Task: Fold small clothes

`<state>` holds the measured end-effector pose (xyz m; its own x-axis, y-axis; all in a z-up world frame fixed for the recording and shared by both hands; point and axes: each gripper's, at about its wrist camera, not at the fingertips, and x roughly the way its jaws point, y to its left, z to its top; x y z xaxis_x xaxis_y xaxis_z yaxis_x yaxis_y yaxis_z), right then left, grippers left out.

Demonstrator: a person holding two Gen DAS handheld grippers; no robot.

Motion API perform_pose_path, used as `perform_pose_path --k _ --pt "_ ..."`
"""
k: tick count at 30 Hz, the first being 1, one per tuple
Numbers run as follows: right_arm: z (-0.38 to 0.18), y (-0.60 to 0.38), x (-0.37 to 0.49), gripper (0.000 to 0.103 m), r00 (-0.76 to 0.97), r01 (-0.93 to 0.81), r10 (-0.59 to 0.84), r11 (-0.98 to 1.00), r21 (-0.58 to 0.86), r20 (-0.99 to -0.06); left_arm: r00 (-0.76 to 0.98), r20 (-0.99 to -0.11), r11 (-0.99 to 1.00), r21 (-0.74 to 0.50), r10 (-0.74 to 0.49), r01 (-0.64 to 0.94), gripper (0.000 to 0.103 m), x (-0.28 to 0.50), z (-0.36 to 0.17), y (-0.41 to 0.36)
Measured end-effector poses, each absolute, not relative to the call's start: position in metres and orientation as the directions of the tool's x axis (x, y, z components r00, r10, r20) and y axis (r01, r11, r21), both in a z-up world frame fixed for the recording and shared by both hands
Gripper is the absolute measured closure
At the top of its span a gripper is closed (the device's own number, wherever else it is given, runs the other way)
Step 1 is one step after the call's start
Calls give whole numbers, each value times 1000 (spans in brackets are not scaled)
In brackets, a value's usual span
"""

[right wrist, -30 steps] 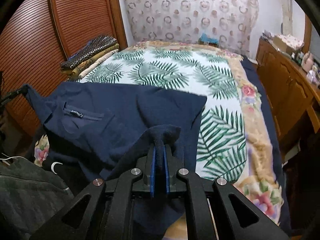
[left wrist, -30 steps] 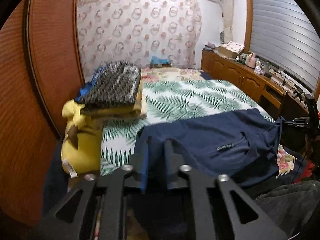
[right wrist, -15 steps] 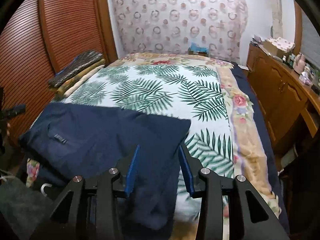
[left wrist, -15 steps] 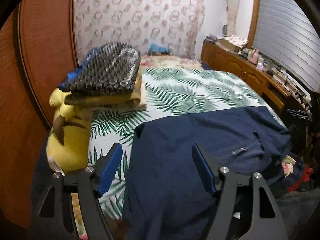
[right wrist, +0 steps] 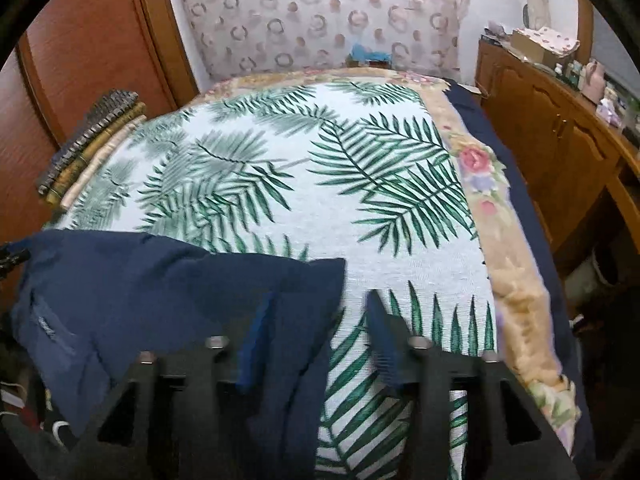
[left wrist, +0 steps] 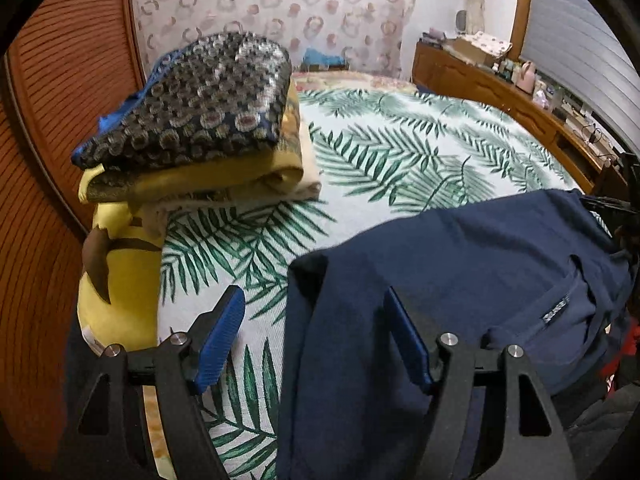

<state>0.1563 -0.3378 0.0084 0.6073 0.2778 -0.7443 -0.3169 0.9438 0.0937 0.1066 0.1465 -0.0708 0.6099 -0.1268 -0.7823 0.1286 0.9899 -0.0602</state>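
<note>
A navy blue garment (left wrist: 460,280) lies spread across the near edge of the bed, its lower part hanging over the edge; it also shows in the right wrist view (right wrist: 132,292). My left gripper (left wrist: 316,312) is open above the garment's left corner, holding nothing. My right gripper (right wrist: 316,312) is open above the garment's right corner, holding nothing. A small label and pocket (left wrist: 556,314) show on the garment.
The bed has a palm-leaf cover (left wrist: 400,160). A stack of folded clothes (left wrist: 200,128) sits on a yellow cushion (left wrist: 116,276) at the left, next to a wooden wardrobe (left wrist: 40,160). A wooden dresser (right wrist: 560,140) with small items runs along the right.
Both grippers were shut on the garment's corners a second ago. They have opened and let go, and the garment now lies flat on the bed. Both grippers have drawn back and opened wider.
</note>
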Motion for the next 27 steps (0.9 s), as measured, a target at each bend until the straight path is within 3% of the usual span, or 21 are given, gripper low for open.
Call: perform_pose_path --k 6,9,13,15,16,18,20,22,27 --pt "6 -331 159 41 608 -343 297 935 94 -736 576 -804 988 -88 -145 126 31 112 -85 148" --pt "6 -329 155 41 603 -376 327 921 102 -728 571 -804 985 -107 -165 135 39 113 -87 147" --pt "4 -328 148 42 607 -393 330 915 89 -723 570 -804 984 -109 -169 138 40 117 -86 142" --pt "4 -327 146 58 601 -409 344 908 93 -721 572 -803 984 -101 -166 144 41 119 -87 139" --pt "4 -326 146 60 598 -414 349 905 94 -722 574 -802 984 -95 -165 150 49 119 -87 137" --pt "4 -324 145 92 595 -418 349 904 92 -724 575 -799 982 -99 -176 162 68 119 -86 134" --pt "4 -323 144 95 577 -438 385 890 125 -720 577 -791 977 -123 -202 173 86 116 -83 132" --pt "4 -325 139 96 583 -442 410 884 149 -702 581 -783 974 -149 -221 169 91 112 -79 132" --pt "26 -344 111 97 669 -401 434 894 198 -604 667 -696 964 -195 -267 183 92 86 -36 130"
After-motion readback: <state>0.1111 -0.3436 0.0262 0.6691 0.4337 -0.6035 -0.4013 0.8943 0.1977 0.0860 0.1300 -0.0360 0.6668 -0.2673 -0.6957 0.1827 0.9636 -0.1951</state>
